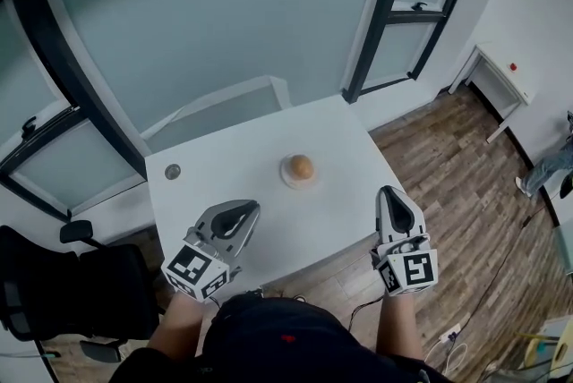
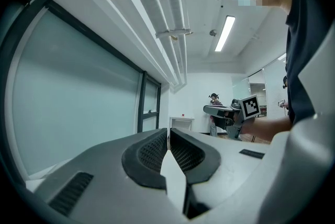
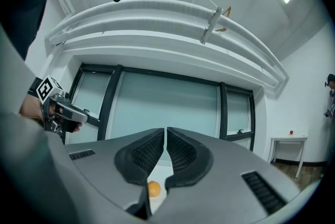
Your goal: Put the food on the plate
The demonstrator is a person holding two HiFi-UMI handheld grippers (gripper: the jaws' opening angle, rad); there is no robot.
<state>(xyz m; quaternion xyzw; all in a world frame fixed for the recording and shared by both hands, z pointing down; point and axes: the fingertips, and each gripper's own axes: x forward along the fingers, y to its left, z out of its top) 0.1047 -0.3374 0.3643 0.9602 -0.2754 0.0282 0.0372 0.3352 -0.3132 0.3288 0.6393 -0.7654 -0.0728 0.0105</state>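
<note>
Food [image 1: 301,166] sits on the plate [image 1: 286,179] at frame centre, above and between left gripper [image 1: 243,209] and right gripper [image 1: 388,193], both clenched empty, left marginally nearer.

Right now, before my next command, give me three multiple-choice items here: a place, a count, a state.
1. Where is the round orange food? A on the plate; B on the floor; C between jaws.
2. How many plates are on the table? A one; B two; C three.
3. The right gripper has its jaws: A wide apart; B together, empty; C clamped on food.
Key: 1 A, it rests on the plate; 2 A, only one shows; 3 B, they meet, nothing between.
</note>
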